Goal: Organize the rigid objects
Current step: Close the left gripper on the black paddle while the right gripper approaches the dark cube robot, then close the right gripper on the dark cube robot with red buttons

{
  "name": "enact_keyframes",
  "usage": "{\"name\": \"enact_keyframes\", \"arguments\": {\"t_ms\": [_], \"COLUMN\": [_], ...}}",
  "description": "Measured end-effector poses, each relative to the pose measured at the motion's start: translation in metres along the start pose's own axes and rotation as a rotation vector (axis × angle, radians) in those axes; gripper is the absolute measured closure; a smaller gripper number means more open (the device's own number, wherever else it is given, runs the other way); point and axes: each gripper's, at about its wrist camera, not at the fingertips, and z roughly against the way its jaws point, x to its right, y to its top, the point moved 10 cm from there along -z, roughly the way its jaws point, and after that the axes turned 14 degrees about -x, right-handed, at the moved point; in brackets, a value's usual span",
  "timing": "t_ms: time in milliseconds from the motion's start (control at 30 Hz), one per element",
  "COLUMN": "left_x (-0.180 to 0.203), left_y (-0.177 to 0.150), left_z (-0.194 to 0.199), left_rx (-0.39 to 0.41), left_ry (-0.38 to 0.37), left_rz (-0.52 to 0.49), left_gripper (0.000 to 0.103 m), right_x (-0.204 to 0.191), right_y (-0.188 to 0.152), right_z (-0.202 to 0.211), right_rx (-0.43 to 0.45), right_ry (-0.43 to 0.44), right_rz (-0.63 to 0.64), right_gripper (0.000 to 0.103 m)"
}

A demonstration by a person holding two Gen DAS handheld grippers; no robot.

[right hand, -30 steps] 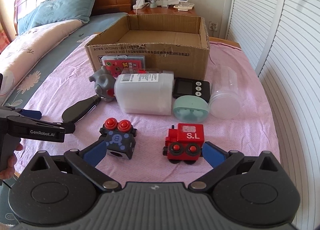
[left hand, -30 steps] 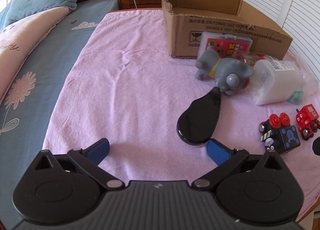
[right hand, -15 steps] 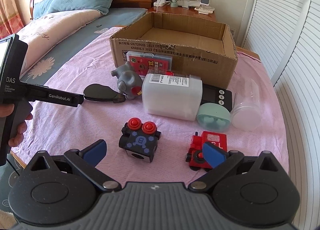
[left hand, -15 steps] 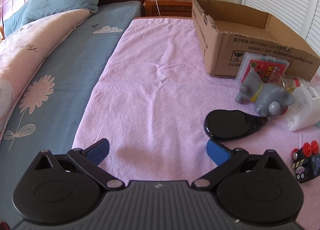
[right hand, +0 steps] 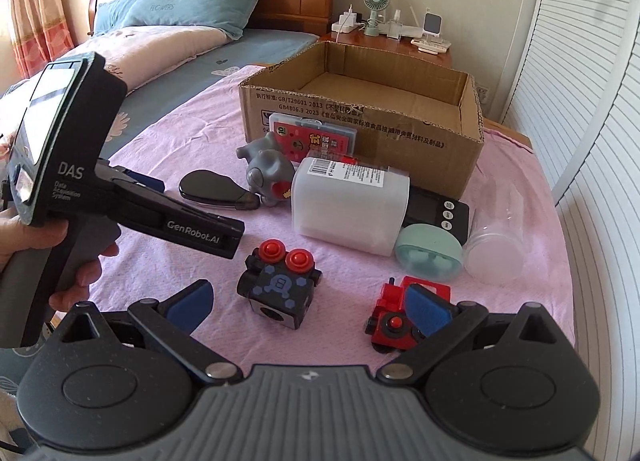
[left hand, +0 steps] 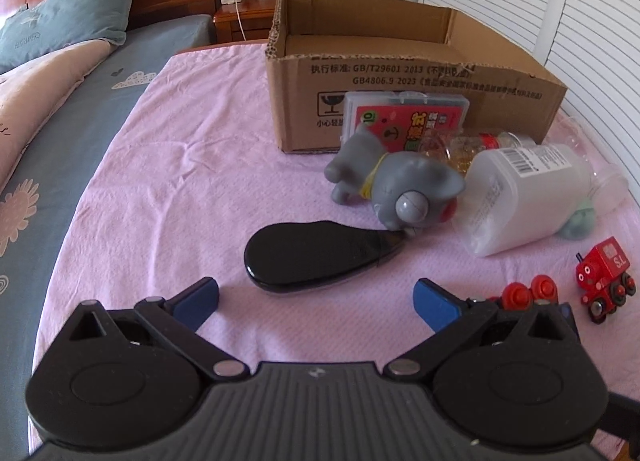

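Both grippers are standing wide open and holding nothing. The left gripper is hovering low over the pink cloth covering the bed, its blue pads flanking the near edge of the glossy black paddle-shaped object, not touching it. That object's narrow end is lying against the face of the grey rubber elephant-like toy. Behind the toy, a flat clear case with a red printed insert is leaning on the front wall of the open brown cardboard box. A white translucent plastic container with a barcode label is lying on its side just right of the toy. The right gripper is hanging over the black cube toy with two red knobs, which is sitting between its fingers; its right pad is overlapping the red wooden toy train in view, contact unclear. Further back, a mint-green round case is resting beside a black digital timer and a clear plastic cup on its side.
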Motion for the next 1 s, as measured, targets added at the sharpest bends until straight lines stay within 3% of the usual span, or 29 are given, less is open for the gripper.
{"name": "enact_keyframes", "arguments": {"t_ms": [433, 633, 1000], "left_x": [0.000, -0.004, -0.027], "left_y": [0.019, 0.010, -0.020], "left_z": [-0.007, 0.001, 0.015], "left_rx": [0.006, 0.034, 0.034], "left_ry": [0.030, 0.010, -0.020], "left_rz": [0.077, 0.020, -0.048], "left_gripper": [0.002, 0.014, 0.013], "right_x": [-0.005, -0.011, -0.030], "right_y": [0.003, 0.002, -0.009], "right_z": [-0.011, -0.011, -0.035], "right_rx": [-0.007, -0.010, -0.110], "right_ry": [-0.003, -0.011, 0.071], "right_rz": [0.052, 0.066, 0.058], "right_gripper": [0.000, 0.000, 0.000]}}
